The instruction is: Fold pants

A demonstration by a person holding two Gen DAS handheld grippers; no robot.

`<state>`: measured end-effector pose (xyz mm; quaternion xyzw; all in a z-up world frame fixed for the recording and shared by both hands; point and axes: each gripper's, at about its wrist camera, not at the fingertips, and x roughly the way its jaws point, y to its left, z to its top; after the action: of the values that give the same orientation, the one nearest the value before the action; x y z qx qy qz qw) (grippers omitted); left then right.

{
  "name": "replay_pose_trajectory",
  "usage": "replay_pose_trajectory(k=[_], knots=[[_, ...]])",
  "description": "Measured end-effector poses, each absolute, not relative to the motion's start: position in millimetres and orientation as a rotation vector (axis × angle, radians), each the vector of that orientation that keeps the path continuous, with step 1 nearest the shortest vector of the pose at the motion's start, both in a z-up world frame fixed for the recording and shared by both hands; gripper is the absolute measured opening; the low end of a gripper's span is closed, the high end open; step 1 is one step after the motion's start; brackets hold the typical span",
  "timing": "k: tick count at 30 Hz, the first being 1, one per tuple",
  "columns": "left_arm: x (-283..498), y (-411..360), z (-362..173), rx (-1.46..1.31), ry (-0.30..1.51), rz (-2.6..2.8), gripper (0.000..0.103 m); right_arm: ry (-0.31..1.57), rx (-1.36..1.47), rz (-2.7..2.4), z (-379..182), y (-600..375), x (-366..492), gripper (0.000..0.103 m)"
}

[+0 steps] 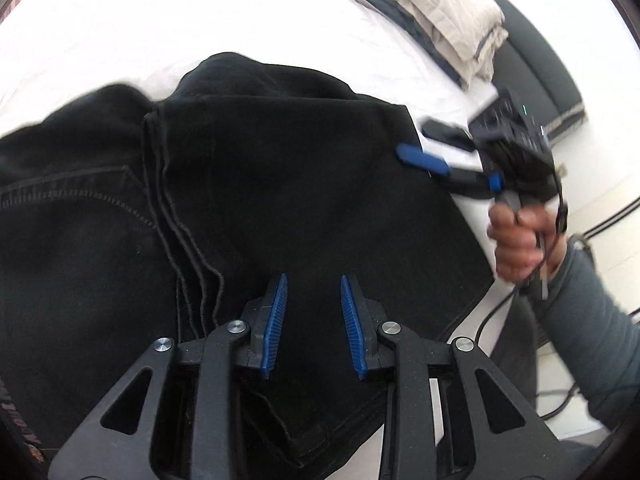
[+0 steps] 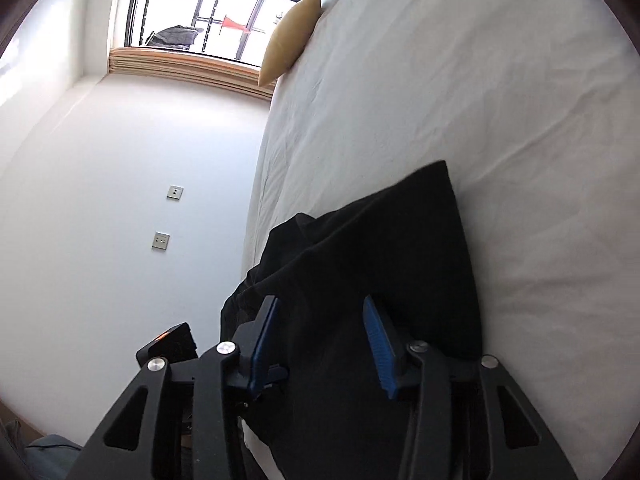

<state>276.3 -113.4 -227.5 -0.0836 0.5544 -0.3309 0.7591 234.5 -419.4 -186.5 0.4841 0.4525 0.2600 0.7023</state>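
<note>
Black pants point(image 1: 280, 184) lie folded in layers on a white bed point(image 1: 200, 20), leg hems stacked over the seat part at the left. My left gripper point(image 1: 313, 280) is open just above the folded cloth, holding nothing. My right gripper point(image 1: 416, 142) is open at the pants' right edge, held by a hand, blurred. In the right wrist view the right gripper point(image 2: 322, 302) is open over the black pants point(image 2: 380, 248), nothing between its pads.
A stack of folded beige and dark clothes point(image 1: 436, 12) lies at the bed's far right. Cables point(image 1: 600, 224) run on the floor at the right. A yellow pillow point(image 2: 290, 40) and a window point(image 2: 208, 8) lie beyond the bed point(image 2: 480, 100).
</note>
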Motion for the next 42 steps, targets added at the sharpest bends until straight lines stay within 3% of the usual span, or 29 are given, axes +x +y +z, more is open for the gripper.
replay_pose_trajectory(k=[3,6,12,17,22,28,31,32,33,36,37,39,40,42], knots=[[274.3,-96.0,-233.1,-0.255,1.206,-0.72,0.027,1.067,1.013,0.603,-181.9,-404.9,200.6,0.049],[267.8,-89.1,-232.0,-0.25,1.196,-0.708,0.027,1.101,0.941,0.608,-174.6,-385.7,156.6,0.057],[244.6,-60.0,-223.3,-0.305,1.165,-0.687,0.027,1.092,0.891,0.528,-169.8,-365.5,111.8,0.058],[215.1,-36.9,-200.0,-0.224,1.114,-0.506,0.027,1.105,0.745,0.453,-143.4,-337.0,127.3,0.058],[187.7,-14.5,-171.7,-0.165,1.056,-0.363,0.027,0.955,0.747,0.54,-101.9,-316.3,147.4,0.058],[169.6,2.7,-161.1,-0.139,1.038,-0.275,0.027,0.973,0.815,0.593,-116.5,-288.9,201.7,0.058],[162.3,17.9,-157.9,-0.147,1.033,-0.236,0.027,1.129,0.767,0.466,-157.0,-274.3,217.2,0.071],[161.1,23.7,-157.6,-0.148,1.034,-0.219,0.027,1.176,0.739,0.43,-171.1,-267.9,219.6,0.068],[159.3,32.7,-155.1,-0.15,1.035,-0.198,0.027,1.138,0.718,0.422,-169.8,-265.2,216.5,0.065],[157.9,55.8,-154.5,-0.162,1.031,-0.147,0.027,1.127,0.682,0.437,-159.6,-254.8,211.1,0.077],[156.8,63.6,-154.4,-0.171,1.028,-0.127,0.029,1.135,0.671,0.436,-156.4,-250.7,211.0,0.077],[152.8,80.6,-157.3,-0.189,1.027,-0.091,0.054,1.122,0.704,0.46,-153.9,-250.6,208.7,0.077],[151.6,88.1,-158.5,-0.205,1.027,-0.08,0.073,1.109,0.728,0.472,-152.3,-249.9,208.2,0.077],[146.6,104.4,-157.3,-0.232,1.006,-0.029,0.076,1.083,0.755,0.492,-149.2,-246.8,207.1,0.077]])
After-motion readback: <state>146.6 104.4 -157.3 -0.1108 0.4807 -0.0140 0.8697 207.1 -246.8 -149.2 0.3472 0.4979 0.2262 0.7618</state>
